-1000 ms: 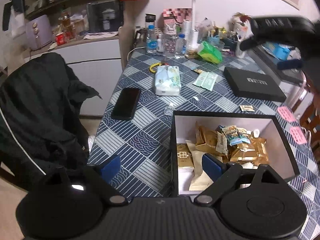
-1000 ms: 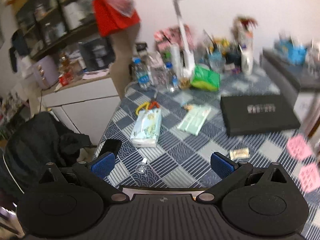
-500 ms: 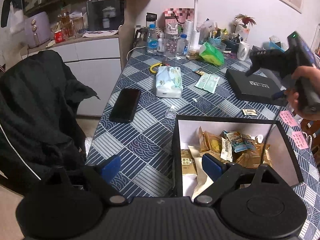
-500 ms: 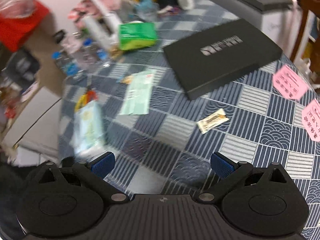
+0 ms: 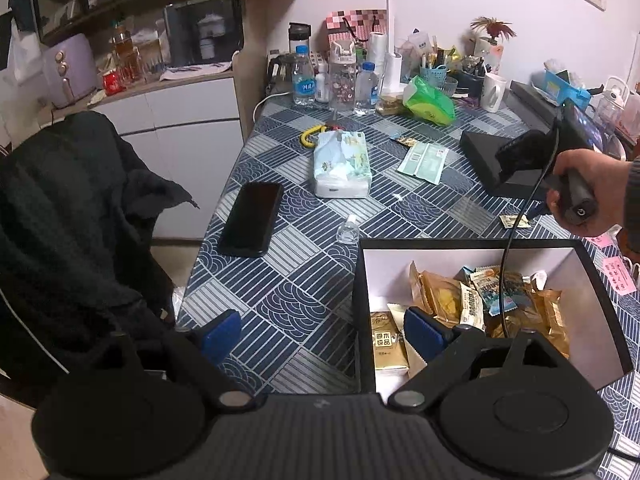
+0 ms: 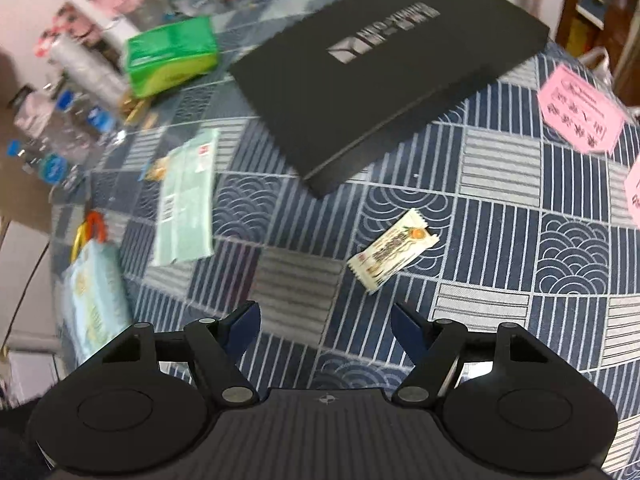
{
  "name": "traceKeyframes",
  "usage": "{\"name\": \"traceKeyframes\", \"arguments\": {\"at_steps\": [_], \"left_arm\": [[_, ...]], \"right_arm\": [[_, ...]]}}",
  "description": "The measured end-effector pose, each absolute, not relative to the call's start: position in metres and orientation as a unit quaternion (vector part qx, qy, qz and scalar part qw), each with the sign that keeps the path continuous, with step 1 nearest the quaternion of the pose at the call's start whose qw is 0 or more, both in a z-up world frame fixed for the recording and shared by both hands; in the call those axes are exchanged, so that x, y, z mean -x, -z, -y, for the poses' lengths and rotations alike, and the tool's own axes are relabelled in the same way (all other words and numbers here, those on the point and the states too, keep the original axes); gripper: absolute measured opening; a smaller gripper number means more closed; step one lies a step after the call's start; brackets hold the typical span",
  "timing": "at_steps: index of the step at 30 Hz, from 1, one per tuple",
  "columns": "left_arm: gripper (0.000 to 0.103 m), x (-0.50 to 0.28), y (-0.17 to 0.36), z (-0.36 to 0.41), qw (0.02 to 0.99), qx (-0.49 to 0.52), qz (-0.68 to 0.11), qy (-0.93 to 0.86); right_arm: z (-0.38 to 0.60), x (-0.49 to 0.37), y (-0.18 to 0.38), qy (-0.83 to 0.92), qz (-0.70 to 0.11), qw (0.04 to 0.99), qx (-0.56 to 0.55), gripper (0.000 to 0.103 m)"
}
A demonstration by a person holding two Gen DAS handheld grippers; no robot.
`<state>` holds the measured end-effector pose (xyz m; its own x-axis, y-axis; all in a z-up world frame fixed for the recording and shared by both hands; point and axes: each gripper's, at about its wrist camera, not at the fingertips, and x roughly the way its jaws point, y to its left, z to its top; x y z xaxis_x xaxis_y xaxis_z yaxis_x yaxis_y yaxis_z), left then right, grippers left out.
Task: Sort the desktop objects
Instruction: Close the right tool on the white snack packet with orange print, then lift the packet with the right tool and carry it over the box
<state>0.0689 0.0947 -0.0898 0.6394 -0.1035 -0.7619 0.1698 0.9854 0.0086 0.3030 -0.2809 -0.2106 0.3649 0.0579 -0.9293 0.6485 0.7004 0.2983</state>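
My left gripper (image 5: 320, 332) is open and holds nothing; it hovers over the near left corner of an open black box (image 5: 472, 243) that contains several snack packets (image 5: 472, 300). My right gripper (image 6: 325, 324) is open and low over the tablecloth, its fingers apart with nothing between them. A small white sweet packet (image 6: 394, 256) lies just ahead and right of it. From the left wrist view, a hand (image 5: 588, 192) holds the right gripper (image 5: 520, 156) above that same packet (image 5: 514, 221), beyond the box's far rim.
A flat black box lid (image 6: 384, 68), pink notes (image 6: 580, 108), a pale green packet (image 6: 186, 200) and a green pack (image 6: 172, 54) lie ahead. A phone (image 5: 252, 218), tissue pack (image 5: 342, 164) and small clear bottle (image 5: 347, 234) sit left of the box. A jacket-draped chair (image 5: 72, 216) stands at the left edge.
My right gripper has tilted down and dropped close to the table near the small sweet packet, and its fingers have come closer together. The left gripper has hardly moved.
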Motion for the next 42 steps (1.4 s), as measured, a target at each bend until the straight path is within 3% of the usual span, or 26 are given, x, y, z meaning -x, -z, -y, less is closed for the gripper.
{"name": "traceKeyframes", "arguments": {"at_steps": [9,11,21,24,27,42], "left_arm": [[0.103,-0.082,0.104,-0.091,0.895,-0.048,-0.437,0.068],[0.103,-0.086,0.106,-0.092,0.894,-0.047,-0.44,0.065],[0.103,-0.096,0.112,-0.092,0.892,-0.045,-0.446,0.058],[0.103,-0.097,0.114,-0.092,0.89,-0.045,-0.449,0.057],[0.103,-0.098,0.114,-0.093,0.89,-0.042,-0.451,0.057],[0.103,-0.091,0.108,-0.098,0.893,-0.032,-0.445,0.058]], "right_arm": [[0.304,-0.317,0.245,0.244,-0.531,0.737,-0.338,0.072],[0.309,-0.32,0.253,0.255,-0.532,0.733,-0.339,0.057],[0.304,-0.341,0.259,0.27,-0.535,0.749,-0.281,0.056],[0.287,-0.352,0.26,0.253,-0.553,0.766,-0.208,0.046],[0.273,-0.356,0.26,0.234,-0.559,0.779,-0.159,0.029],[0.25,-0.356,0.247,0.209,-0.552,0.798,-0.121,0.026]]}}
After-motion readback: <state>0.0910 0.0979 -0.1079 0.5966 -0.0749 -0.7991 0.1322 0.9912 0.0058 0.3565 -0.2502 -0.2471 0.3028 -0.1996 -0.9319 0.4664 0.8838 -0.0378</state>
